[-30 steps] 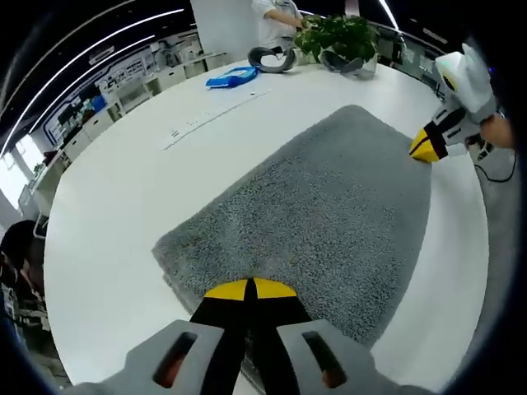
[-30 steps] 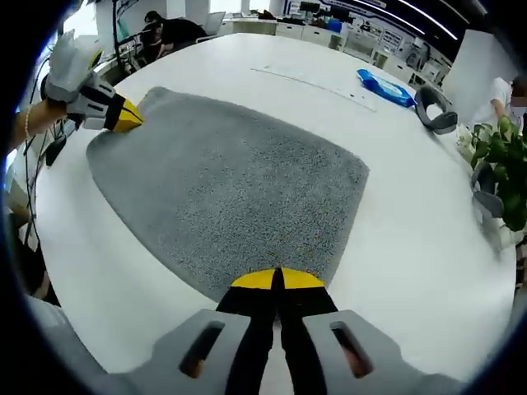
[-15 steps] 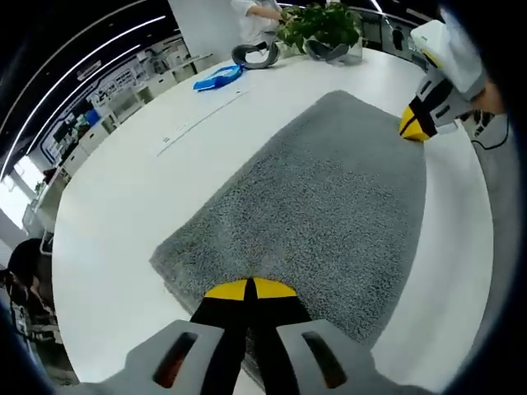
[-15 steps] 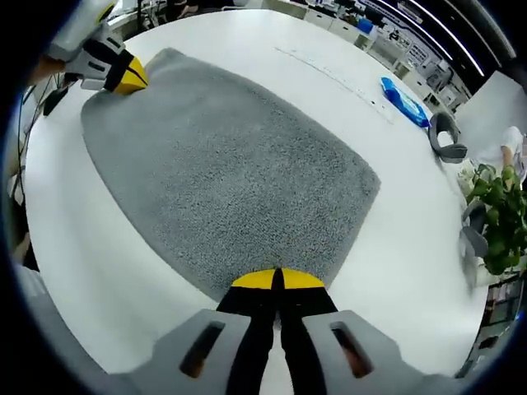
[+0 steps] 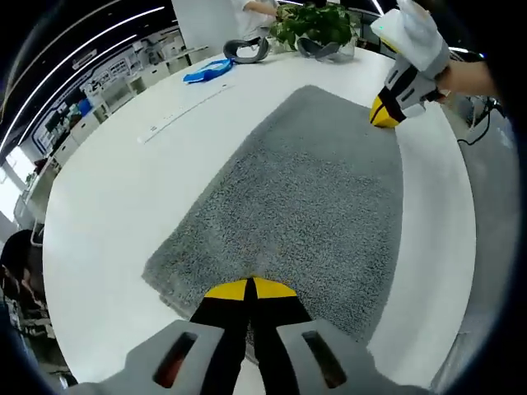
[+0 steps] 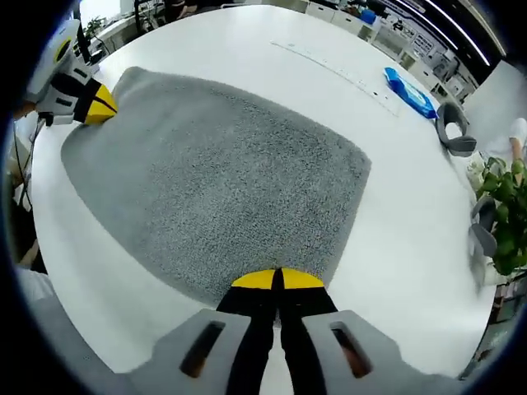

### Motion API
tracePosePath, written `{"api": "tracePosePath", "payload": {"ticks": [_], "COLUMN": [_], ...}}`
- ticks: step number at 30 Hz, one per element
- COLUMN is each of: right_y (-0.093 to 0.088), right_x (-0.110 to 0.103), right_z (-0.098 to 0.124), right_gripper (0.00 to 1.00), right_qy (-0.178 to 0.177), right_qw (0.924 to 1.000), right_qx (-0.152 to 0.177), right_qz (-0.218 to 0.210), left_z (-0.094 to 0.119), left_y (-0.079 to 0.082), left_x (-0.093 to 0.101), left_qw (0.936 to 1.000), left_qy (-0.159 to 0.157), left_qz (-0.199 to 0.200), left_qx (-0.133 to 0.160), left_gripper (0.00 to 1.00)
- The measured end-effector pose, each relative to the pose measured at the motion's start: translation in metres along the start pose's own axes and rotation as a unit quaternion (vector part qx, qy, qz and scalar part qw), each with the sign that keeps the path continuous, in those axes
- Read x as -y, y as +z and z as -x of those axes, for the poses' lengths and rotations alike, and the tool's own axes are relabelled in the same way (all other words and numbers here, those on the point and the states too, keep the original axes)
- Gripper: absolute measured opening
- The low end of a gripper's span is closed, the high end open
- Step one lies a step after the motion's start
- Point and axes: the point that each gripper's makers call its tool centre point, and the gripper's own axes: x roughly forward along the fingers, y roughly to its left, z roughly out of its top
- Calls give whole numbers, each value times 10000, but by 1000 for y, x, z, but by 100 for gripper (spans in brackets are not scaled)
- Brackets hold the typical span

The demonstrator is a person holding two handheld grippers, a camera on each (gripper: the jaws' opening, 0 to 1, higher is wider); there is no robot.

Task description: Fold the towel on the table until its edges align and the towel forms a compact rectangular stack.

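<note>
In the left gripper view, the left gripper (image 5: pixel 248 290) is sitting at the near edge of the grey towel (image 5: pixel 305 206), its yellow-tipped fingers pressed together and pinching the towel's near corner. The towel is lying spread across the white worktop (image 5: pixel 115 197), running away toward the far right, where the right gripper (image 5: pixel 384 113) is meeting the far corner on the same long edge. A blue packet (image 5: pixel 207 72), a potted plant (image 5: pixel 317 25) and a paper strip are resting well beyond the towel.

In the right gripper view, the right gripper (image 6: pixel 277 281) is likewise closing its fingers on the towel (image 6: pixel 218 177) at the near edge — a pinch on that corner. The left gripper (image 6: pixel 93 106) is gripping the far left corner. The worktop (image 6: pixel 412 222) is lying bare to the right of the towel, toward the blue packet (image 6: pixel 409 92).

The step in hand looks like the first fold: both held corners are being readied to travel over to the opposite edge. To do it well, both hands should be rising together and moving at an even pace, keeping the held edge taut and straight — slack between them would let the middle sag and wrinkle. The corners should be landing right on the opposite corners before the fingers let go, or the edges will sit skewed.
</note>
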Motion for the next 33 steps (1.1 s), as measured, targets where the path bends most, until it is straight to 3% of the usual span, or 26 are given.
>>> {"api": "tracePosePath", "payload": {"ticks": [7, 22, 33], "right_y": [3, 8, 12], "right_x": [6, 14, 17], "right_z": [-2, -5, -8], "right_gripper": [0, 0, 0], "right_qy": [13, 275, 279], "right_qw": [9999, 9995, 9996], "right_qx": [4, 25, 29], "right_qz": [125, -132, -9], "left_z": [6, 20, 24], "left_y": [-6, -16, -18], "left_x": [14, 49, 60], "left_qw": [10000, 9996, 9995], "left_qy": [8, -38, -112], "left_qz": [87, 285, 267], "left_qx": [1, 81, 101], "left_gripper": [0, 0, 0]}}
